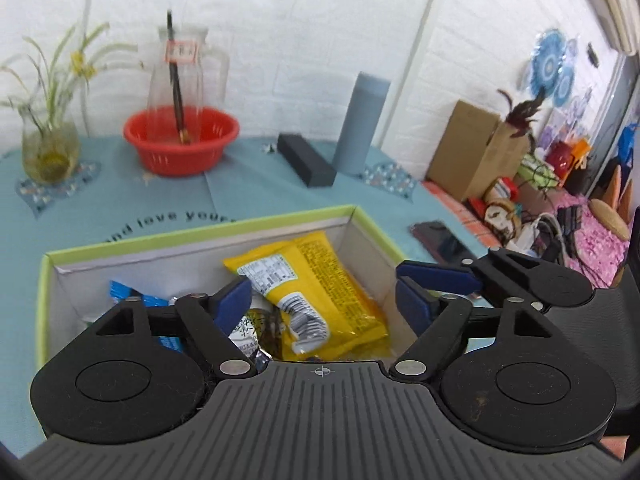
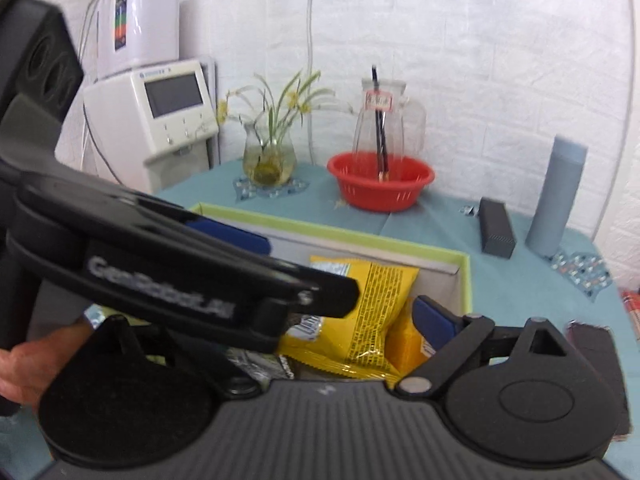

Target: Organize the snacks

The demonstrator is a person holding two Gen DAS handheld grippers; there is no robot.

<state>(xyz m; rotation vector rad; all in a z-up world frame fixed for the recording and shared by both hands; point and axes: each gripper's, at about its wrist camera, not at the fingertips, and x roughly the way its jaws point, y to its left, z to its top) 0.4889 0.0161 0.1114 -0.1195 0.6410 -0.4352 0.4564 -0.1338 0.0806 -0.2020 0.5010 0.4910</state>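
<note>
Teal cloth (image 1: 248,188) over the table, white brick wall (image 1: 280,40) behind. Green-rimmed box (image 1: 200,232) holding yellow snack packet (image 1: 320,288) and blue packet (image 1: 120,292). Left gripper (image 1: 322,300) and right gripper (image 2: 344,280) both spread wide, empty, above box. Red basket (image 1: 180,148), glass jug (image 1: 184,64), grey flask (image 1: 362,124) beyond.

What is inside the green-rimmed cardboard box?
Inside the green-rimmed cardboard box: a yellow snack packet, a blue wrapper and a silvery printed packet. The left hand-held gripper covers the box's near part.
</note>
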